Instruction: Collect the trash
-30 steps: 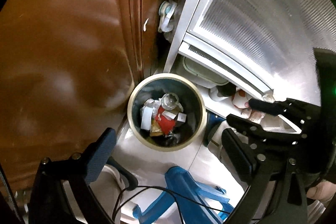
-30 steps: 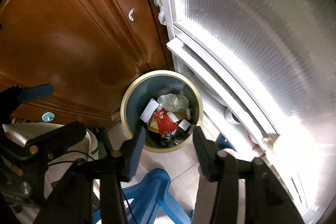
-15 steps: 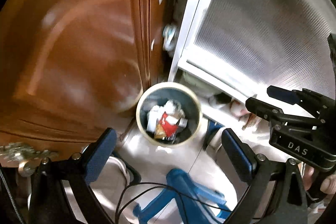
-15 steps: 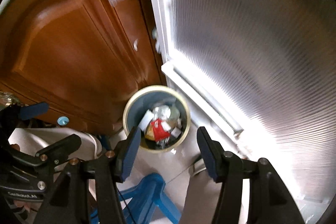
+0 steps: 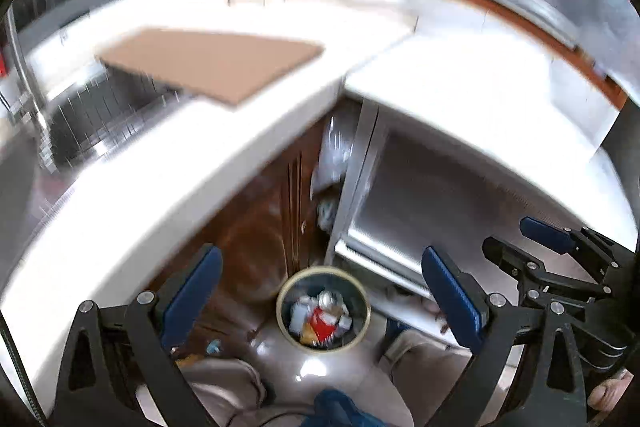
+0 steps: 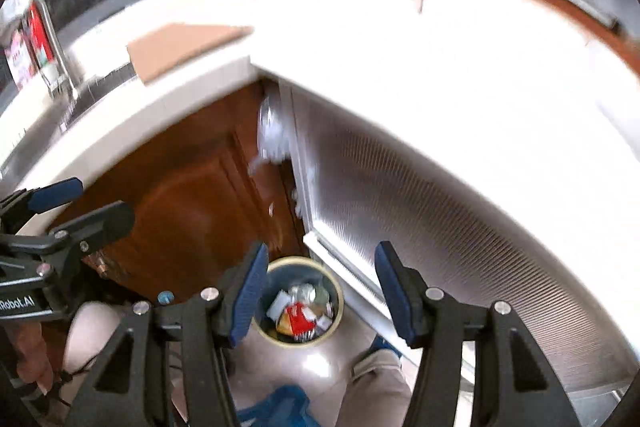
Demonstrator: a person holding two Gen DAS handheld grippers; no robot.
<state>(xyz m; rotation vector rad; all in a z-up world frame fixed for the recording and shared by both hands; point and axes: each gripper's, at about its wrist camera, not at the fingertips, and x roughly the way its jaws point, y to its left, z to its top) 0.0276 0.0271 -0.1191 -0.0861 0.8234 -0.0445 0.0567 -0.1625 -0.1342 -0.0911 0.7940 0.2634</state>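
Fingers of the left gripper stand wide apart with nothing between the blue pads, framing the lower part of the left wrist view. Low in the centre, a round bin holds mixed trash, including a red wrapper. A white countertop arcs across the upper left of the frame with a brown board lying on it. The right gripper appears at the right edge.

Right wrist view: the right gripper also has its fingers spread, empty. The bin sits between them, low centre, beside a brown cabinet door. The left gripper enters at the left edge.
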